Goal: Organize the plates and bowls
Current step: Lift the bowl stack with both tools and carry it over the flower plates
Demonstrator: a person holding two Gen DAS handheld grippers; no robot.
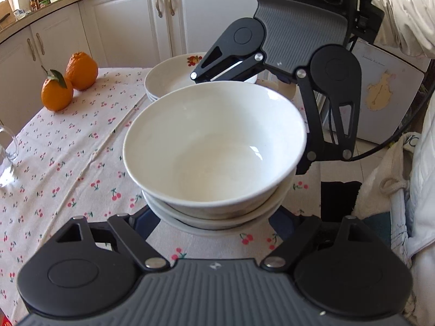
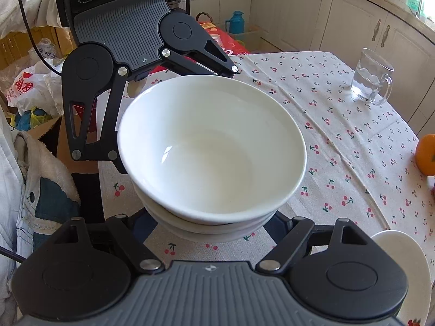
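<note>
Bowl stack sitting at frame centre on the surface. Left gripper and right gripper are flanking it wide apart, fingertips hidden beneath. Uneven squeezing risks the top bowl sliding off.

Stacked white bowls between two grippers.

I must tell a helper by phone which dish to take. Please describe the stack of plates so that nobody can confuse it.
Start from the round table under the cherry-print cloth. Behind the stack of white bowls that sits between the two grippers, toward the cabinets and right of the two oranges, is the stack of plates. It is shallow, and its top plate has a fruit picture on the rim; the bowls are plain.
</note>
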